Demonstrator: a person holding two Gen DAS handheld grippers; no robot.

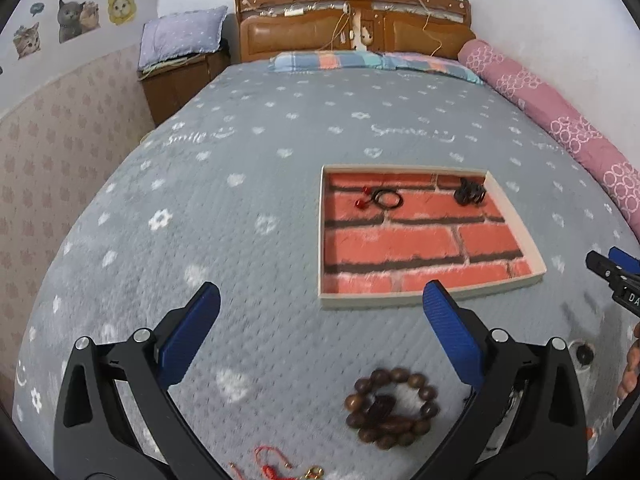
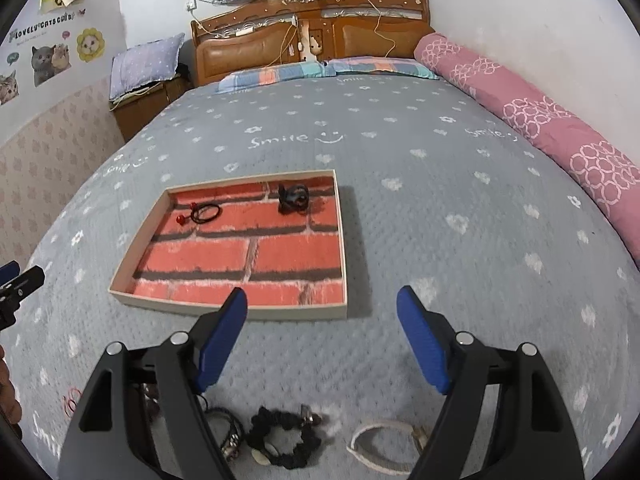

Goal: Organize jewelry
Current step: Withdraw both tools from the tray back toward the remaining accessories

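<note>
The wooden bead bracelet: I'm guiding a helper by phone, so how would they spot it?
On the grey bedspread, short of the brick-patterned tray, lies the wooden bead bracelet. It is a ring of brown beads; the neighbouring red cord is thin string.

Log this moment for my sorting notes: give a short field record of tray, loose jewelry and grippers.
tray: on bed, holds black cord loop and dark clump
wooden bead bracelet: on bedspread, outside tray
black scrunchie: on bedspread
white band: on bedspread
left gripper: open, empty
right gripper: open, empty
</note>
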